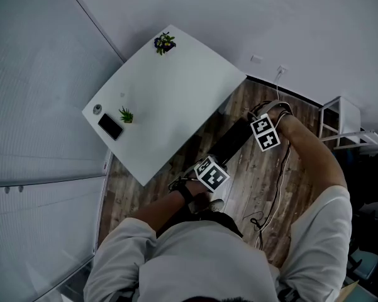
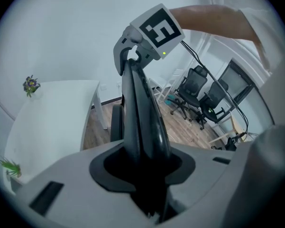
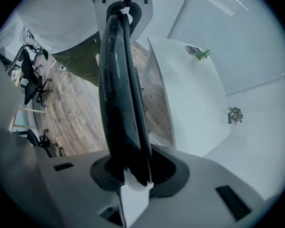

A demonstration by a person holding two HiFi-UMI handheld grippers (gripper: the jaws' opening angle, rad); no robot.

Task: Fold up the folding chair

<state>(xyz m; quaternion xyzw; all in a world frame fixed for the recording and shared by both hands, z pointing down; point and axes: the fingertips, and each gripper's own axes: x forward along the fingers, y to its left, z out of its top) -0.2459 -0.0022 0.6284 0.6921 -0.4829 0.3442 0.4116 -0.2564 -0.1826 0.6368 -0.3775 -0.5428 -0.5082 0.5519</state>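
The chair (image 1: 234,141) looks already folded: in both gripper views it shows as two thin dark layers lying flat against each other, with no seat standing out from the back; in the head view it is a narrow black slab over the wooden floor (image 1: 258,181), just beside the corner of the white surface (image 1: 176,87).

The left gripper (image 2: 143,175) has its jaws clamped on one end of the chair's edge; the right gripper (image 3: 129,169) has its jaws clamped on the other end, so the slab spans between them.

Whether the chair's lower edge touches the floor I cannot tell.

By my reading the folding itself is done; what seems left is to set or lean the flat chair somewhere steady and let go.
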